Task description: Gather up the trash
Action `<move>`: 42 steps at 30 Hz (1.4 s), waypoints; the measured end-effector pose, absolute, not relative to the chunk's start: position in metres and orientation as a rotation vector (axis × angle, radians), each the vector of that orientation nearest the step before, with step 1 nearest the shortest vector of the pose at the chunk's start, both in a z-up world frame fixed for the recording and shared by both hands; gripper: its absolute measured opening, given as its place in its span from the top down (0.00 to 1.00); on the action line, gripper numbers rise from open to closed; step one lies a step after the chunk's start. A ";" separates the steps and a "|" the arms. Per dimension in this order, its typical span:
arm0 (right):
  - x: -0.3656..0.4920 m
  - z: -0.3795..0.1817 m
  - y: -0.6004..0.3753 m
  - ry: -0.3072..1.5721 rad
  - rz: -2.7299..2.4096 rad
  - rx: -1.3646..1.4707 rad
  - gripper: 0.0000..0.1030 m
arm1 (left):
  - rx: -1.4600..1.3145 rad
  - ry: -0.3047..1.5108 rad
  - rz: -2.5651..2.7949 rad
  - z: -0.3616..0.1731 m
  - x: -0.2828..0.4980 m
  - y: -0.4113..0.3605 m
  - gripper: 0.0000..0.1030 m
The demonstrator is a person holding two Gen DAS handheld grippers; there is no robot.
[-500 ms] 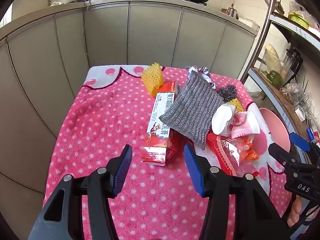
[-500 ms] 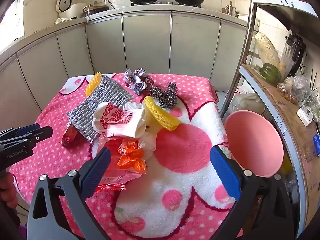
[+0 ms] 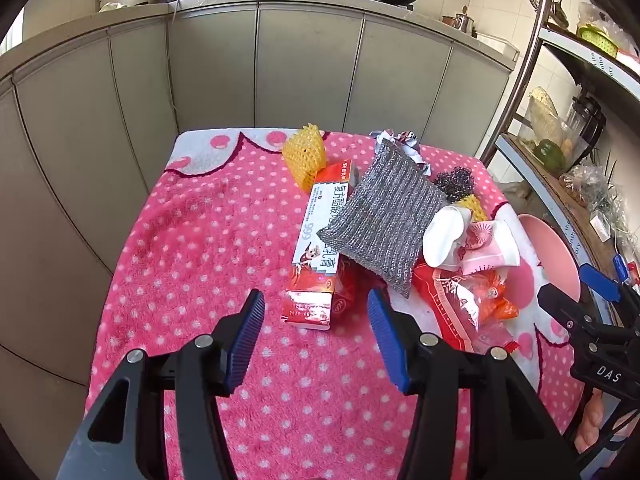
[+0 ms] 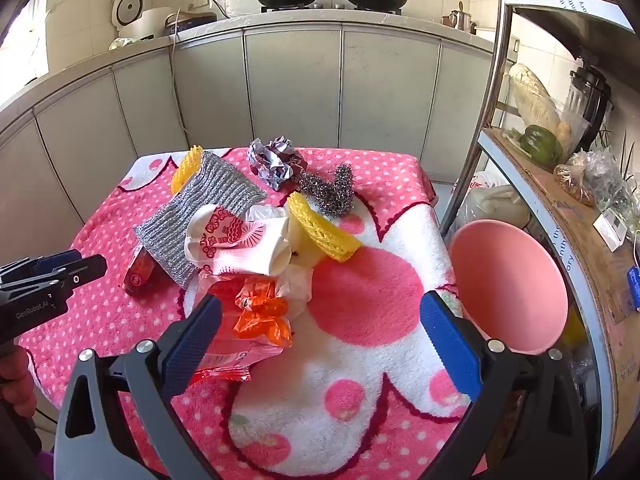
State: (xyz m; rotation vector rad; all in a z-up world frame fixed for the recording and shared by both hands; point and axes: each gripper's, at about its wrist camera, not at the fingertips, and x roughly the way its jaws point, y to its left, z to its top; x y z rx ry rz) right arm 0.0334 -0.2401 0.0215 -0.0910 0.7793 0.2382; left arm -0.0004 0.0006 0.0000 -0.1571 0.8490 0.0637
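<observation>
While both grippers hang above the near edge of the pink cloth, nothing is held: the left gripper has its jaws spread and empty, and the right gripper is spread wider, also empty

The trash lies in one pile on the cloth, right of centre in the left view. The box lies lengthwise just beyond the left gripper, its near end roughly in line with the gap between the jaws. The grey scourer overlaps the box's right side. Right of that sit the paper cup, the orange wrapper on a red packet, a yellow foam net, a second net at the far end of the box, steel wool and crumpled foil at the far side. The pink basin stands off the cloth's right edge — judged to be the collection point

Likely faults from here:
- Closing on the box may drag the scourer along, since the two overlap; it could fall clear on the way to the basin
- The box is long — gripped at its near end, it may pivot downward
- The wrapper and packet are thin and lie flat; the right jaws may pinch the cloth's pile with them and tug the cloth
- The grippers work near each other; crossing paths risks collision
</observation>
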 end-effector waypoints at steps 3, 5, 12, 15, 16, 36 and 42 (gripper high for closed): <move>0.035 0.022 -0.241 0.779 0.238 -0.090 0.03 | -0.156 0.849 0.062 0.000 0.000 0.000 0.49; 0.036 0.022 -0.242 0.779 0.239 -0.090 0.03 | -0.156 0.848 0.061 0.001 -0.002 0.001 0.49; 0.035 0.023 -0.240 0.778 0.239 -0.088 0.03 | -0.157 0.848 0.060 0.000 -0.002 0.000 0.49; 0.035 0.024 -0.241 0.776 0.239 -0.090 0.03 | -0.156 0.845 0.059 0.000 -0.003 0.000 0.49; 0.034 0.024 -0.241 0.775 0.239 -0.090 0.03 | -0.156 0.845 0.058 0.000 -0.004 -0.001 0.49; 0.029 0.031 -0.243 0.749 0.239 -0.088 0.03 | -0.156 0.825 0.051 0.008 -0.012 -0.004 0.49; 0.027 0.033 -0.243 0.738 0.238 -0.092 0.03 | -0.155 0.815 0.050 0.012 -0.014 -0.004 0.49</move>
